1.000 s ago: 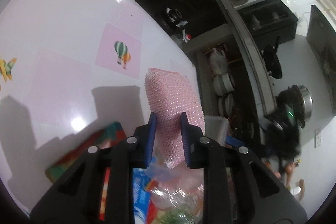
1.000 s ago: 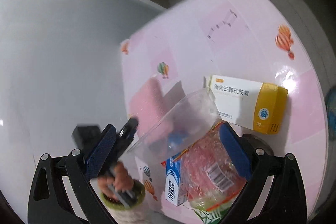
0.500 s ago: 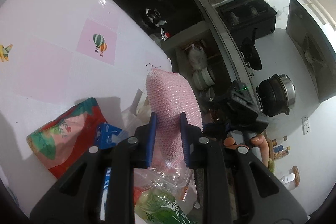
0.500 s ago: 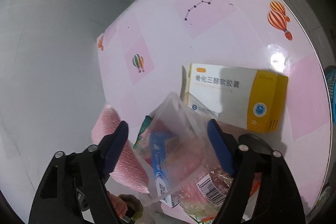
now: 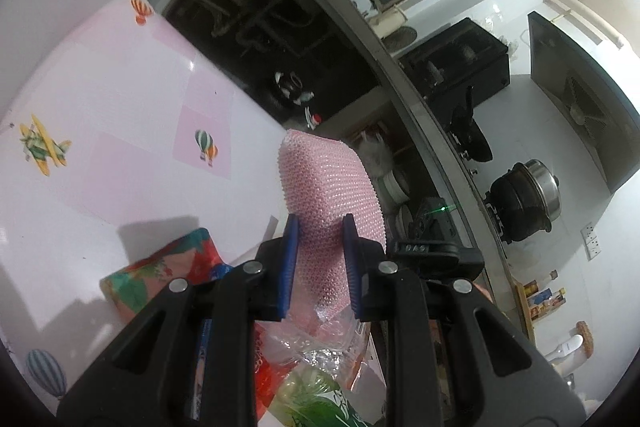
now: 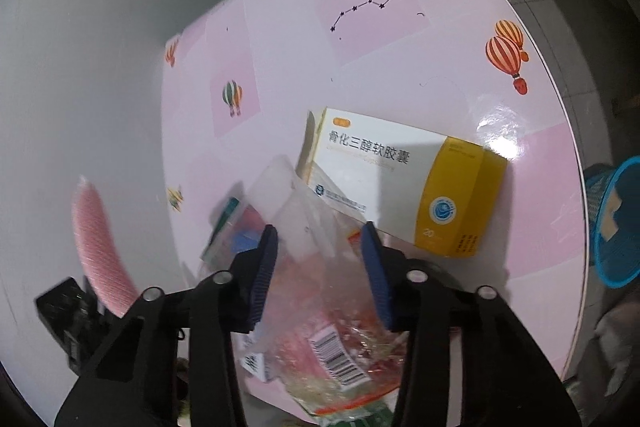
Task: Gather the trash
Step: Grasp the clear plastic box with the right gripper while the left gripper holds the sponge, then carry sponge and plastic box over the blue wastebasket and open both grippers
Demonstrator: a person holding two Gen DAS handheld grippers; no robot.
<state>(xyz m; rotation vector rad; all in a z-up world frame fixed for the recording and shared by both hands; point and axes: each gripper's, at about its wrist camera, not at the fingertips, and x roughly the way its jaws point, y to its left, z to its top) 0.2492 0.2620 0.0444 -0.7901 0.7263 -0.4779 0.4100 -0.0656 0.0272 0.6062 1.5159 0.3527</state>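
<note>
Left gripper [image 5: 318, 259], at the lower centre of its own view, is clamped narrowly on a pink scouring sponge [image 5: 328, 195], which stands up out of the blue pads [image 5: 289, 259] toward the middle of the frame. Below it, at the bottom of the frame, lies a heap of trash: a colourful snack packet [image 5: 160, 271] at lower left and crumpled clear plastic [image 5: 316, 339] beside a green wrapper [image 5: 316, 403].

Right gripper [image 6: 320, 267], low in the centre of its view, is closing its jaws around a clear plastic container [image 6: 296, 211]; whether the pads already press its walls cannot be told. Under the container sits a clear bag with a barcode label [image 6: 336, 355]. Just right of it a white and yellow medicine box [image 6: 400, 183] lies flat on the pink table [image 6: 360, 67]. At the right edge a blue mesh basket [image 6: 612, 223] stands beyond the table's rim. The sponge also shows at the left of this view.
</note>
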